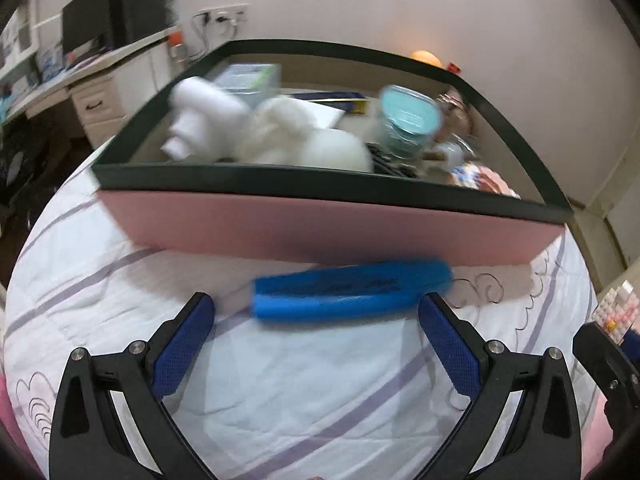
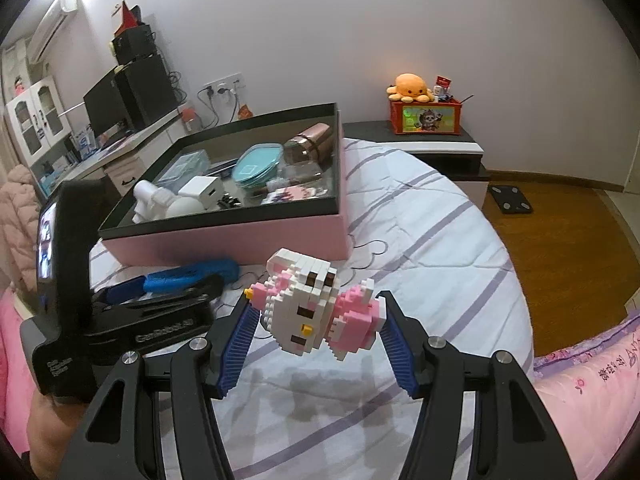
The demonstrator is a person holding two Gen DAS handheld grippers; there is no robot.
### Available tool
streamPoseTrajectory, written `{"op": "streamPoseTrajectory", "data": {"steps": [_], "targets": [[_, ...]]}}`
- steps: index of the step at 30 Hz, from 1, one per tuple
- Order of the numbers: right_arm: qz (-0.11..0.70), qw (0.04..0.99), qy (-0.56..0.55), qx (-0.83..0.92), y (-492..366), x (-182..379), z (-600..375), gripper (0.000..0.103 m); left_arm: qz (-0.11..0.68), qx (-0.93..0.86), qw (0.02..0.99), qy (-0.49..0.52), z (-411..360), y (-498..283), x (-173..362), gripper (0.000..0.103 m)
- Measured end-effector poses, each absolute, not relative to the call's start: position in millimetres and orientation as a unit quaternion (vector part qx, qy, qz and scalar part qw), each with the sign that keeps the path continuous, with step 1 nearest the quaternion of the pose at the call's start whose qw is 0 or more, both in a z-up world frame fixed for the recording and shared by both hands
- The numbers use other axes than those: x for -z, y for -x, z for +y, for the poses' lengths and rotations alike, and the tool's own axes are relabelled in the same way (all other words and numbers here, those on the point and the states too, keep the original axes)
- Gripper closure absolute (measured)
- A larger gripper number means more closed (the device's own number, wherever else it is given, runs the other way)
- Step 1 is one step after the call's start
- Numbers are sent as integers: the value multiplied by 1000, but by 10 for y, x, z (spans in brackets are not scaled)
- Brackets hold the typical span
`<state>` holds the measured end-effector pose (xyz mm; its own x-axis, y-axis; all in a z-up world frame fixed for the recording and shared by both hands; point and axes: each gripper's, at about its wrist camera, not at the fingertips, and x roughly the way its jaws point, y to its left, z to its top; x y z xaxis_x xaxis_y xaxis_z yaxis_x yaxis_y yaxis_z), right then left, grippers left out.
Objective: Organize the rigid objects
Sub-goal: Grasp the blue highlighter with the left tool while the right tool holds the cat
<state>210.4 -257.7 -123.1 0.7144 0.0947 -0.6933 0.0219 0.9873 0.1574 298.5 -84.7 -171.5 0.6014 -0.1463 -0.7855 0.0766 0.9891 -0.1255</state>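
Note:
A blue case (image 1: 352, 290) lies on the bed just in front of the pink box (image 1: 320, 232). My left gripper (image 1: 316, 312) is open and empty, its fingers on either side of the case and just short of it. My right gripper (image 2: 316, 320) is shut on a white and pink brick-built cat figure (image 2: 316, 312) and holds it above the bed. In the right wrist view the pink box (image 2: 240, 240) holds several items, and the blue case (image 2: 192, 274) lies in front of it beside the left gripper (image 2: 160, 296).
The box has a dark rim (image 1: 280, 178) and holds a white toy (image 1: 280, 132), a teal lidded container (image 1: 408, 116) and a pink bottle (image 2: 312, 140). A nightstand (image 2: 416, 136) with an orange box stands behind the bed. A keyboard (image 1: 612, 312) lies at right.

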Motion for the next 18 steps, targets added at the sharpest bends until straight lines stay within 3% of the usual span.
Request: {"op": "streamPoseTrajectory", "data": {"steps": [18], "targets": [[371, 924, -89, 1, -2081, 1151, -2775, 42, 429, 177, 886, -2, -1000, -2943, 1627, 0]]}}
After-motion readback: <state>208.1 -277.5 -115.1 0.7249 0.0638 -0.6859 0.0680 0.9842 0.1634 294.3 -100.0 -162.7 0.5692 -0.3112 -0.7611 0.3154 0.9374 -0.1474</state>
